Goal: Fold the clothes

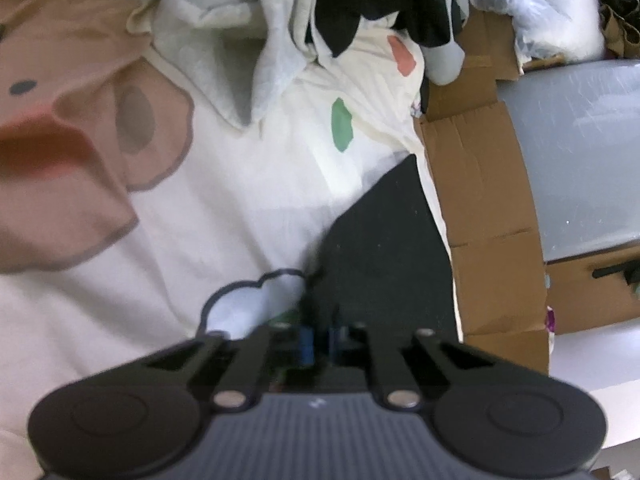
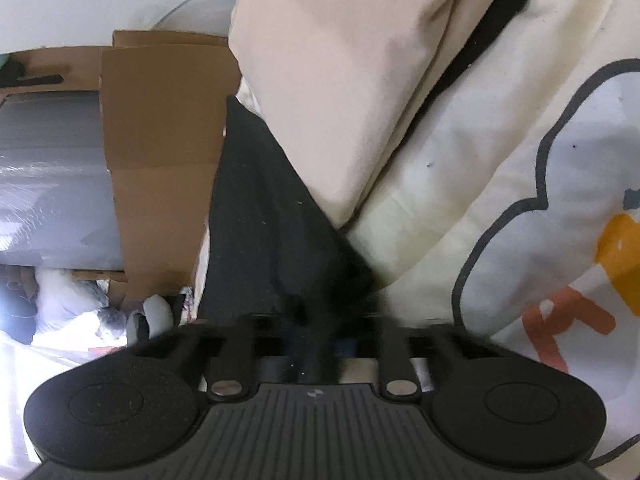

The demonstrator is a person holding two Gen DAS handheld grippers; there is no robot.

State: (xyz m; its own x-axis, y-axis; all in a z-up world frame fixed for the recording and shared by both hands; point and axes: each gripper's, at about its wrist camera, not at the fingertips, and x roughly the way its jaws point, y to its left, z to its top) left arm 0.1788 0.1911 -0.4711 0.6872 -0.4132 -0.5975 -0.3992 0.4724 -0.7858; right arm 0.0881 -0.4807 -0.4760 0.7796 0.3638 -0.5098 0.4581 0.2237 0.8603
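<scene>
The folding looked barely begun. A black garment [image 1: 384, 240] lay on a cream bedspread [image 1: 248, 208] printed with cartoon shapes, stretched between the two grippers rather than stacked or squared, and no crease or finished fold showed in either view. The left gripper [image 1: 318, 340] was closed tight, with dark cloth bunched at its tips, though blur hid exactly how much it held. The right gripper [image 2: 316, 340] was likewise pinched shut on the same black garment, whose fabric rose from its tips into a taut triangular flap. The cloth looked thin, matte and soft, flecked with lint. A heap of unsorted clothes [image 1: 320, 20] in white, grey and black lay at the far end of the bed, apparently still to do. A beige pillow [image 2: 340, 80] touched the flap's edge; cardboard [image 1: 480, 180] stood alongside.
</scene>
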